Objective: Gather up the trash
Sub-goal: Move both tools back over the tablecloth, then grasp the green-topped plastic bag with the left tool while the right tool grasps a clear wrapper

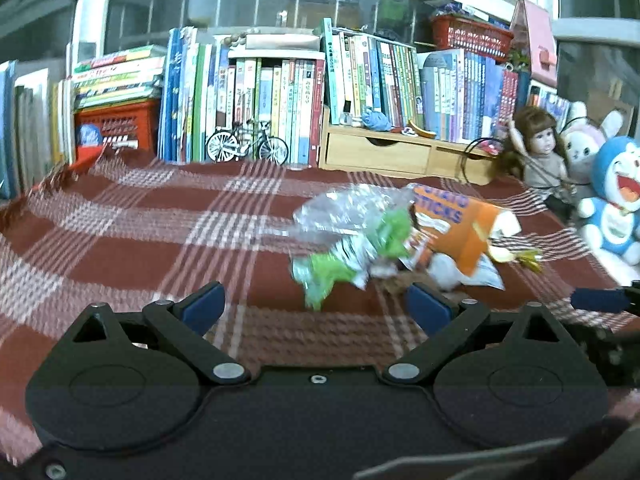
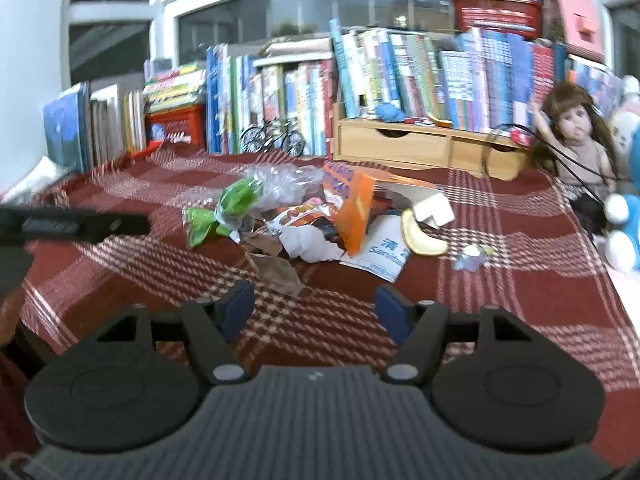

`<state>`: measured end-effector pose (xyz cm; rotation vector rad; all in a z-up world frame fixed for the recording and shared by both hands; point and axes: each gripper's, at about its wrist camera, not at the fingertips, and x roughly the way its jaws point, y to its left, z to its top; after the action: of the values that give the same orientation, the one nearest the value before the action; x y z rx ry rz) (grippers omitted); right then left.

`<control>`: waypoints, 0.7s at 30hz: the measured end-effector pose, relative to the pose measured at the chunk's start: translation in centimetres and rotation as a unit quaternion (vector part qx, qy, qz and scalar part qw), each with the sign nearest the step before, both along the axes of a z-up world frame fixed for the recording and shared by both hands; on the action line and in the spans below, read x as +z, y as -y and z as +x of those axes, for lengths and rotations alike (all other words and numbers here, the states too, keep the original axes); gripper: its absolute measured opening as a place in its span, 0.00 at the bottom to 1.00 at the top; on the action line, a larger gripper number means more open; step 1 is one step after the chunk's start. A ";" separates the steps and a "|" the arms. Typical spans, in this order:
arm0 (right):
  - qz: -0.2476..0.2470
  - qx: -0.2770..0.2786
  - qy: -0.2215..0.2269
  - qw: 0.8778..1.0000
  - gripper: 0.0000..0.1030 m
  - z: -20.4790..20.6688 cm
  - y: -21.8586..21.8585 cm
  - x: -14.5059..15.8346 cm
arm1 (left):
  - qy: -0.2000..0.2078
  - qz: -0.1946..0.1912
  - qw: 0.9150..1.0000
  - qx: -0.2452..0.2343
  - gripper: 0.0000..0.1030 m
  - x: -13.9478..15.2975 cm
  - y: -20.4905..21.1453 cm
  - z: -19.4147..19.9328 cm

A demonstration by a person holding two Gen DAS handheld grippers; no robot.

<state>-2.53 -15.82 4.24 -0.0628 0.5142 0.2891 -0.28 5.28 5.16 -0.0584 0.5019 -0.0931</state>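
Observation:
A heap of trash lies on the red plaid tablecloth [image 1: 132, 240] [image 2: 500, 280]. It holds an orange snack box [image 1: 456, 228] [image 2: 352, 208], a clear and green plastic wrapper [image 1: 352, 236] [image 2: 248, 196], crumpled white paper [image 2: 308, 244], a banana peel [image 2: 420, 236], a white wipe packet [image 2: 380, 256] and brown scraps [image 2: 276, 268]. My left gripper [image 1: 316, 306] stands open just short of the heap's left side, empty. My right gripper [image 2: 316, 308] is open and empty a little before the heap. The left gripper's black side shows at the left edge of the right wrist view.
Rows of books [image 1: 280, 92] [image 2: 400, 76], a wooden drawer unit [image 1: 400, 152] [image 2: 432, 148], a model bicycle [image 1: 246, 146] [image 2: 274, 138] and an orange crate [image 1: 116, 128] line the back. A doll [image 1: 540, 148] [image 2: 576, 140] and plush toys [image 1: 612, 196] sit at the right.

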 end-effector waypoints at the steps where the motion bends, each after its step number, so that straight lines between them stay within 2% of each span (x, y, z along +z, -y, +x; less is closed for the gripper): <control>1: -0.008 0.009 -0.001 1.000 0.77 0.4 -0.3 -0.2 | -0.001 0.004 1.000 -0.004 0.93 -0.3 0.2 1.0; 7: -0.037 0.056 -0.017 0.998 0.77 2.9 -3.0 -2.0 | -0.009 0.008 0.998 -0.057 0.92 -1.4 1.9 6.2; 10: -0.051 0.065 -0.018 0.996 0.77 4.4 -4.0 -2.5 | -0.020 0.021 0.997 -0.066 0.91 -1.9 3.0 8.2; 12: -0.058 0.063 -0.019 0.996 0.77 5.3 -4.4 -2.8 | -0.019 0.027 0.997 -0.068 0.86 -2.2 3.5 9.1; 15: -0.058 0.063 -0.029 0.996 0.76 6.6 -4.6 -3.4 | -0.030 0.033 0.996 -0.076 0.72 -2.8 3.9 10.5; 17: -0.057 0.067 -0.037 0.995 0.68 7.3 -4.8 -3.8 | -0.039 0.027 0.996 -0.076 0.49 -3.1 4.0 10.8; 18: -0.057 0.065 -0.039 0.995 0.62 7.4 -4.9 -4.0 | -0.042 0.027 0.996 -0.071 0.41 -3.2 4.1 10.9; 19: -0.055 0.064 -0.043 0.996 0.46 7.6 -4.9 -4.2 | -0.043 0.029 0.996 -0.066 0.34 -3.2 4.0 10.8; 20: -0.052 0.062 -0.044 0.996 0.36 7.5 -5.0 -4.3 | -0.043 0.027 0.997 -0.065 0.33 -3.1 3.9 10.6; 21: -0.046 0.061 -0.044 0.996 0.29 7.3 -4.9 -4.3 | -0.040 0.022 0.997 -0.066 0.33 -3.1 3.7 10.3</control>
<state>4.77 -10.91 -0.02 -0.1728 0.6124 0.3882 10.00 1.61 2.05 0.0139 0.5866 -0.2094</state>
